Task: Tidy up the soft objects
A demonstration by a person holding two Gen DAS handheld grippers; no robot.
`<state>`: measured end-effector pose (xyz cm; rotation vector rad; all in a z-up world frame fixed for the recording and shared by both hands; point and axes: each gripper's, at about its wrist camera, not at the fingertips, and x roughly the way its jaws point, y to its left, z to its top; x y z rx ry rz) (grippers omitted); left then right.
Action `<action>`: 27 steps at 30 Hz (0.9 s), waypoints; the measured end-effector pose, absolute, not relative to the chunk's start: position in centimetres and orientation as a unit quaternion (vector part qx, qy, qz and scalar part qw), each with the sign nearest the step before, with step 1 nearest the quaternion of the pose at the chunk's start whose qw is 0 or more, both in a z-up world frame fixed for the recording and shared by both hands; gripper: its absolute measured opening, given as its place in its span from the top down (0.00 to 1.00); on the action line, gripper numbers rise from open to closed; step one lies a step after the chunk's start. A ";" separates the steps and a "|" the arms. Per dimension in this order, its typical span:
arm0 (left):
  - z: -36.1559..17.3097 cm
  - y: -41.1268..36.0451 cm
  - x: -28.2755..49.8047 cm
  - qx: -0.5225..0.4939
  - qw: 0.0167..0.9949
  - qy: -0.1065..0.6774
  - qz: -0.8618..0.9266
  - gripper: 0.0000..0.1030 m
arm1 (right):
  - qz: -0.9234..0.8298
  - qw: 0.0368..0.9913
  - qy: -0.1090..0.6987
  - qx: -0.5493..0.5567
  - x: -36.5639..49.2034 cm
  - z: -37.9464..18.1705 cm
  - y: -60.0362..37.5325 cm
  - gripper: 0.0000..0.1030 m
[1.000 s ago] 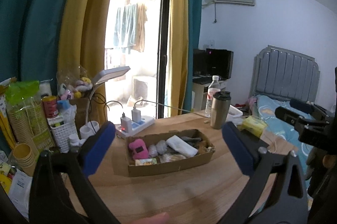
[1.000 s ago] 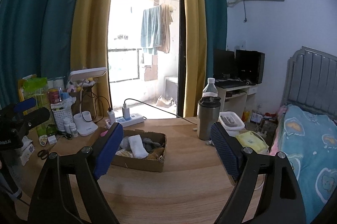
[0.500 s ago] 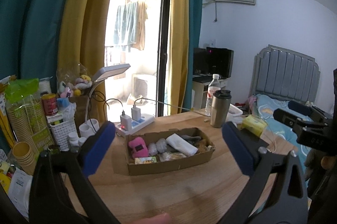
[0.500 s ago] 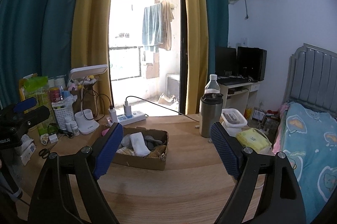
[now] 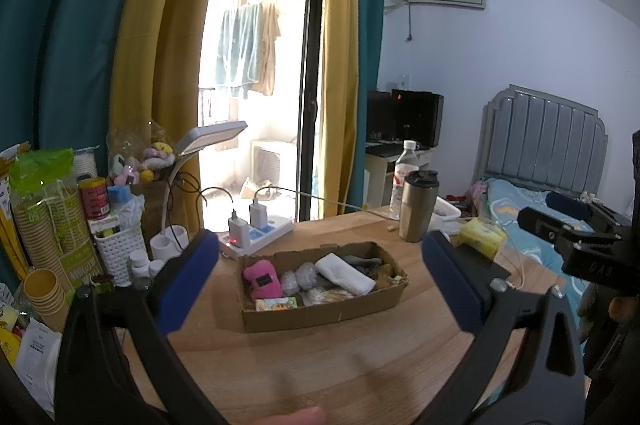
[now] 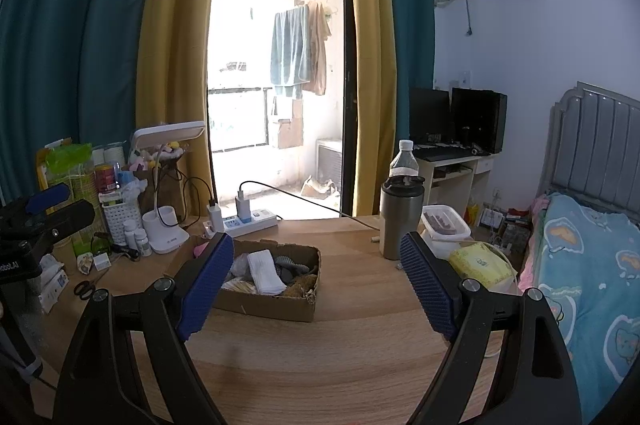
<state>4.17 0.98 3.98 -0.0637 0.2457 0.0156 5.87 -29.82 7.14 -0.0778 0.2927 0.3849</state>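
Note:
A shallow cardboard box (image 5: pixel 320 311) sits on the wooden table and holds soft things: a pink plush (image 5: pixel 262 279), a white folded cloth (image 5: pixel 345 268), a grey bundle (image 5: pixel 300 275) and dark socks. The box also shows in the right wrist view (image 6: pixel 276 307), with the white cloth (image 6: pixel 264 271) in it. My left gripper (image 5: pixel 320 277) is open and empty, held above the table in front of the box. My right gripper (image 6: pixel 316 283) is open and empty, to the right of the box.
A steel tumbler (image 6: pixel 400 217) and a water bottle (image 6: pixel 404 159) stand behind the box. A power strip (image 5: pixel 256 235), a desk lamp (image 5: pixel 208 141), paper cups (image 5: pixel 40 289) and a white basket (image 5: pixel 116 249) crowd the left. A yellow tissue pack (image 6: pixel 480 265) lies at the right edge, with a bed (image 6: pixel 592 265) beyond.
Both views have shifted slightly; the right gripper has drifted a little relative to the box. Both grippers stay open and empty.

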 end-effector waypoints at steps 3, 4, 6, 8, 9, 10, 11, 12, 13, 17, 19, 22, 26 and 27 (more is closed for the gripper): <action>4.0 1.0 4.2 -0.032 0.992 0.123 0.007 0.01 | 0.191 0.970 0.145 -0.039 5.9 7.1 -29.8 0.15; 3.9 1.0 4.2 -0.033 0.992 0.123 0.005 0.01 | 0.190 0.970 0.146 -0.039 5.9 7.1 -29.8 0.15; 3.9 1.0 4.2 -0.033 0.992 0.122 0.005 0.01 | 0.191 0.970 0.145 -0.039 5.9 7.1 -29.8 0.15; 3.9 1.0 4.2 -0.033 0.992 0.123 0.005 0.01 | 0.191 0.970 0.145 -0.039 5.8 7.1 -29.8 0.15; 3.9 1.0 4.2 -0.033 0.992 0.122 0.005 0.01 | 0.192 0.970 0.146 -0.040 5.9 7.1 -29.8 0.15; 3.9 1.0 4.2 -0.033 0.992 0.122 0.005 0.01 | 0.192 0.970 0.146 -0.040 5.8 7.0 -29.7 0.15; 3.9 1.0 4.2 -0.033 0.992 0.123 0.004 0.01 | 0.193 0.969 0.146 -0.041 5.9 6.9 -29.6 0.15; 3.9 1.0 4.1 -0.032 0.992 0.123 0.004 0.01 | 0.193 0.969 0.146 -0.041 5.8 6.9 -29.6 0.15; 3.9 1.0 4.1 -0.032 0.992 0.123 0.004 0.01 | 0.193 0.970 0.146 -0.041 5.8 6.9 -29.6 0.15; 3.8 0.9 4.1 -0.032 0.992 0.123 0.003 0.01 | 0.192 0.970 0.146 -0.041 5.9 6.9 -29.6 0.15; 3.8 0.9 4.1 -0.033 0.992 0.124 0.003 0.01 | 0.193 0.969 0.146 -0.040 5.9 6.9 -29.5 0.15; 3.6 0.6 4.2 -0.030 0.991 0.127 0.002 0.01 | 0.195 0.969 0.146 -0.041 5.9 6.7 -29.5 0.15; 2.9 0.1 4.4 -0.024 0.990 0.136 0.002 0.01 | 0.203 0.965 0.161 -0.031 6.8 5.3 -29.4 0.15; 2.7 0.1 4.7 -0.022 0.990 0.141 0.002 0.01 | 0.205 0.964 0.167 -0.030 7.2 4.9 -29.2 0.15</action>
